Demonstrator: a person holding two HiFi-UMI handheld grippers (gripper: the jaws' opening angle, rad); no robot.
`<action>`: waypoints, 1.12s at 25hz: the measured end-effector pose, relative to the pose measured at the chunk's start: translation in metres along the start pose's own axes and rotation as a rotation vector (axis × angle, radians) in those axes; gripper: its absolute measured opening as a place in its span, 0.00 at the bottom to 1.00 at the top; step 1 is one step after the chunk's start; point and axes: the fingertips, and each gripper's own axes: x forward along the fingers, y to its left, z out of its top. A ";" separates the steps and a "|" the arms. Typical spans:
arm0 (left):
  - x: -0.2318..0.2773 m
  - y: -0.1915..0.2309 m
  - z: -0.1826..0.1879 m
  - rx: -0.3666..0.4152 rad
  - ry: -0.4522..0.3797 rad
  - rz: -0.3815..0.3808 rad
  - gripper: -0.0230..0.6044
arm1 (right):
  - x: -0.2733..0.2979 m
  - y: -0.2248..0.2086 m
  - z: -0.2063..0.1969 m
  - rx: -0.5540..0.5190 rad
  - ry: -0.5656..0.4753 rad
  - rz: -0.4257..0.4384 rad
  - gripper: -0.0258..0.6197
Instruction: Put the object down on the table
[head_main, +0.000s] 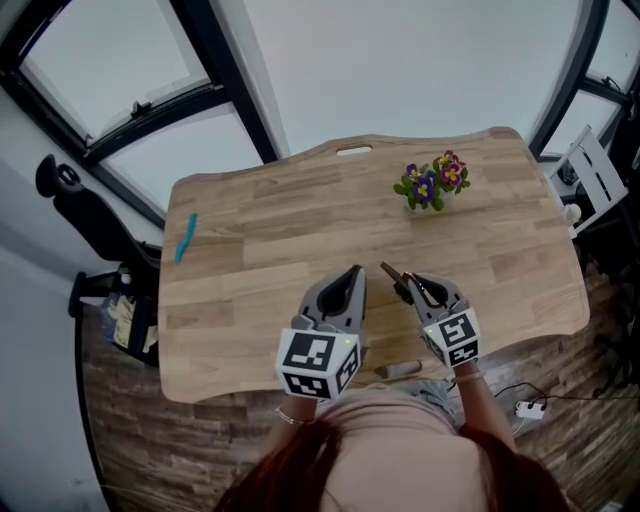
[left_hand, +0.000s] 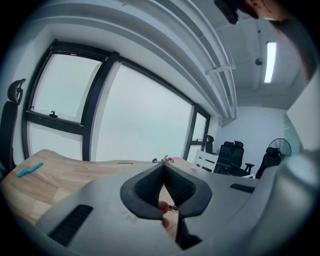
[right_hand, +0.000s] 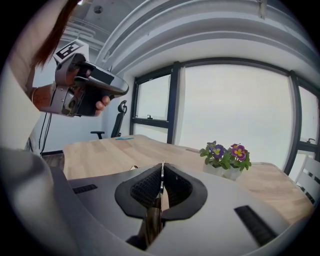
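Task not done. My right gripper (head_main: 410, 286) is clamped on the object (right_hand: 160, 189), a thin blade with a wooden handle, held above the near edge of the table (head_main: 290, 225). Left gripper (head_main: 354, 276) has its jaws together, empty. Left to do: lower and release.

Wooden table (head_main: 260, 250) sat centre. Black-framed windows (head_main: 120, 70) ran 10 to 2 o'clock. Black office chair (head_main: 85, 215) stood at 9. Wood-plank floor (head_main: 130, 440) showed at 7. Ceiling strip light (left_hand: 271, 61) was lit.
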 end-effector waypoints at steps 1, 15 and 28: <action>0.001 0.002 -0.001 -0.002 0.001 0.005 0.04 | 0.003 0.000 -0.003 -0.010 0.006 0.000 0.05; 0.008 0.019 -0.008 -0.034 0.014 0.042 0.04 | 0.027 -0.009 -0.050 -0.090 0.107 -0.007 0.05; 0.018 0.018 -0.015 -0.043 0.049 0.015 0.04 | 0.040 -0.026 -0.066 -0.165 0.137 -0.059 0.05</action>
